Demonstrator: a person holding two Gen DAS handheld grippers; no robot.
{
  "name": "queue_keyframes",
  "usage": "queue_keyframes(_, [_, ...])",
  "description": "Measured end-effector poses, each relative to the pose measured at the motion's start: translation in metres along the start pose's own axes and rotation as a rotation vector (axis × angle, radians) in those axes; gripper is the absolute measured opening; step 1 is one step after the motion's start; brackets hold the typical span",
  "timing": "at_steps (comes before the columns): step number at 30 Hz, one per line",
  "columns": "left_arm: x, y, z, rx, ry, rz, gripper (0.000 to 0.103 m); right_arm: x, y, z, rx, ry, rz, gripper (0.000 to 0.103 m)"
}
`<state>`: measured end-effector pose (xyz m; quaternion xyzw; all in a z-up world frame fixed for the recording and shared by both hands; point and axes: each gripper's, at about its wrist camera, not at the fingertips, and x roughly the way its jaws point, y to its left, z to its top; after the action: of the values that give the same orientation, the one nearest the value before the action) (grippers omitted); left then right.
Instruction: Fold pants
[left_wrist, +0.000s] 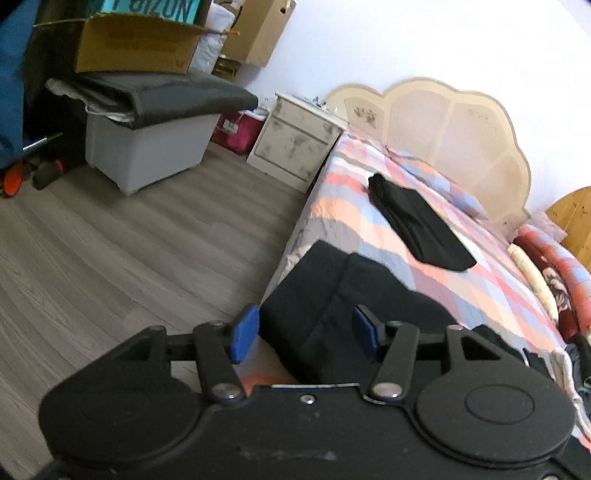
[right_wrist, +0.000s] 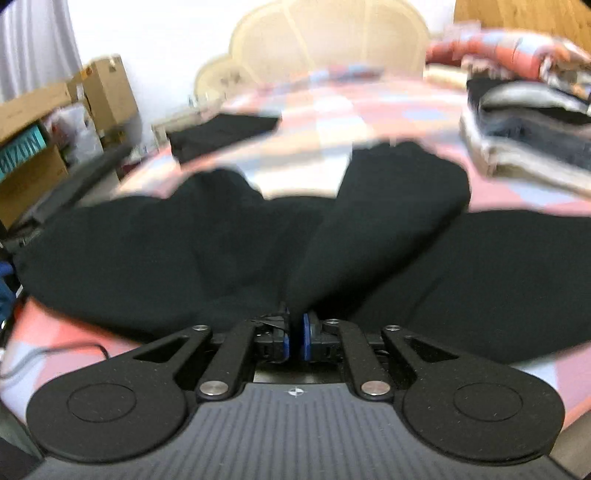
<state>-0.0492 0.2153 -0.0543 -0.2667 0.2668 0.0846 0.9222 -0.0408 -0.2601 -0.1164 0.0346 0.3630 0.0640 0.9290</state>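
Observation:
Black pants (right_wrist: 147, 258) lie spread across a checked pink, blue and orange bed cover (right_wrist: 325, 110). My right gripper (right_wrist: 294, 334) is shut on a raised fold of the pants, which rises from its blue pads (right_wrist: 306, 336). In the left wrist view my left gripper (left_wrist: 304, 334) is open, its blue pads (left_wrist: 243, 332) on either side of the pants' edge (left_wrist: 325, 295) near the bed's side. A second, folded black garment (left_wrist: 417, 225) lies further up the bed; it also shows in the right wrist view (right_wrist: 221, 134).
A cream headboard (left_wrist: 450, 133) stands at the bed's far end. A white nightstand (left_wrist: 295, 144), a grey storage bin (left_wrist: 147, 147) and cardboard boxes (left_wrist: 140, 48) stand on the wood floor (left_wrist: 110, 258) to the left. Piled clothes (right_wrist: 528, 122) sit on the bed's right.

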Motion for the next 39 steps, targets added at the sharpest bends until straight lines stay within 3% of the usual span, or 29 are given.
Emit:
queue_keyframes(1, [-0.005, -0.002, -0.001, 0.0, -0.002, -0.007, 0.055, -0.002, -0.003, -0.001, 0.011, -0.017, 0.013, 0.014])
queue_keyframes(3, [-0.016, -0.01, -0.001, 0.024, 0.005, -0.027, 0.055, -0.014, -0.011, 0.001, 0.04, -0.045, 0.041, 0.025])
queue_keyframes(5, [-0.026, -0.02, 0.003, 0.061, -0.001, -0.044, 0.055, -0.034, -0.016, 0.005, 0.06, -0.094, 0.028, 0.046])
queue_keyframes(7, [-0.036, -0.034, 0.005, 0.103, -0.011, -0.085, 0.055, -0.054, -0.019, 0.016, 0.063, -0.168, 0.009, 0.051])
queue_keyframes(9, [-0.039, -0.053, 0.004, 0.152, -0.009, -0.144, 0.055, -0.065, -0.019, 0.033, 0.037, -0.236, -0.041, 0.074])
queue_keyframes(10, [-0.038, -0.064, 0.003, 0.182, 0.004, -0.175, 0.055, -0.064, -0.017, 0.044, 0.022, -0.256, -0.065, 0.091])
queue_keyframes(11, [-0.034, -0.072, 0.001, 0.206, 0.02, -0.2, 0.057, -0.059, -0.017, 0.055, 0.0, -0.272, -0.075, 0.096])
queue_keyframes(18, [0.032, -0.126, -0.02, 0.276, 0.163, -0.323, 0.056, 0.027, -0.003, 0.12, -0.081, -0.182, -0.099, 0.093])
queue_keyframes(21, [0.065, -0.152, -0.025, 0.282, 0.224, -0.389, 0.055, 0.057, 0.002, 0.133, -0.121, -0.142, -0.129, 0.093])
queue_keyframes(27, [0.13, -0.198, -0.046, 0.343, 0.336, -0.466, 0.043, 0.104, -0.006, 0.148, -0.129, -0.061, -0.213, 0.093])
queue_keyframes(33, [0.174, -0.223, -0.064, 0.37, 0.382, -0.467, 0.043, 0.151, -0.009, 0.152, -0.18, 0.029, -0.293, 0.094])
queue_keyframes(36, [0.193, -0.23, -0.076, 0.416, 0.377, -0.422, 0.044, 0.163, -0.007, 0.15, -0.22, 0.028, -0.321, 0.095])
queue_keyframes(37, [0.202, -0.229, -0.082, 0.418, 0.398, -0.406, 0.043, 0.165, -0.006, 0.15, -0.22, 0.026, -0.323, 0.084])
queue_keyframes(38, [0.206, -0.224, -0.086, 0.403, 0.394, -0.411, 0.041, 0.164, -0.008, 0.151, -0.207, 0.024, -0.316, 0.049])
queue_keyframes(39, [0.207, -0.221, -0.086, 0.388, 0.387, -0.416, 0.039, 0.163, -0.011, 0.153, -0.189, 0.025, -0.325, 0.034])
